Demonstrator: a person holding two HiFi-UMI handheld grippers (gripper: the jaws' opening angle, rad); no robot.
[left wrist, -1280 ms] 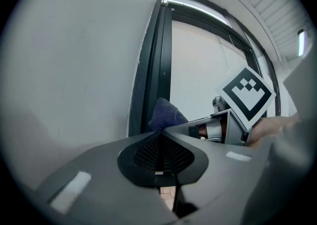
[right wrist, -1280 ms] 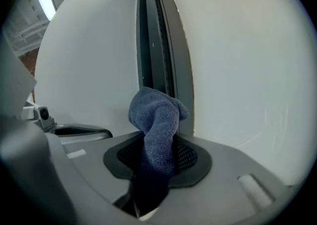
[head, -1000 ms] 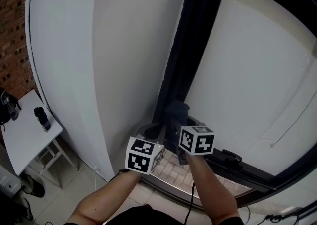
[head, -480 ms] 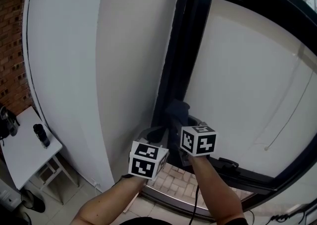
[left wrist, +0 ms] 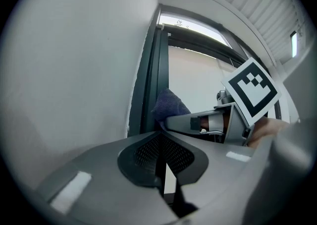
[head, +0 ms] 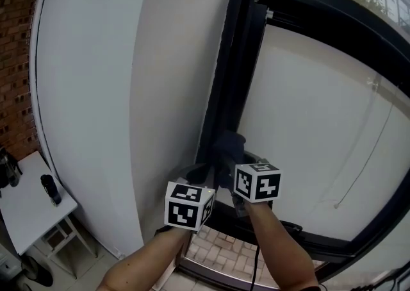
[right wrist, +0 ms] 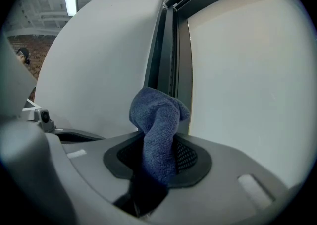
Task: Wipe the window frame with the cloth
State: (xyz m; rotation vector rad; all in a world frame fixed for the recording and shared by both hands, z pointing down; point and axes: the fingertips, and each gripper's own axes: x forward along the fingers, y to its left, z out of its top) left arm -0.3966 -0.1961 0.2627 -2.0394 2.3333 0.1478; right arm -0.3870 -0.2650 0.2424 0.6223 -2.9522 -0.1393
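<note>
Far left, low: a small white bench (head: 29, 209) with a dark bottle (head: 48, 188) on it, well apart from the work and not involved. Next comes the white wall (head: 96, 91), bare, running up to the opening.

Left tongs (left wrist: 161, 142): clenched on nothing. The pads meet along a thin line with no fabric between them. I hold them low by the wall edge, just left of the right tongs. Judgement: parked as the idle partner, near enough to help and clear of the wiping path.

Window frame (head: 232, 72): a dark vertical post, rising from beside the tongs to the top of the head view. This is the surface to be cleaned.

Cloth (right wrist: 157, 120): blue and bunched, gripped at its lower end in the right tongs (right wrist: 154, 162), with the free wad standing up past the tips. In the head view the wad sits at the lower part of the post. I cannot tell whether it presses or only touches. Judgement: pinching the tail and leaving the bulk proud puts soft fabric, not hard tips, against the frame.

Right: a pale panel (head: 314, 110) fills the sash, with a thin cord (head: 368, 155) hanging in front of it.

Judgement on progress: the wad is at the bottom of the post, and most of the height above is left to cover. The next stroke calls for an upward run along the dark surface.
</note>
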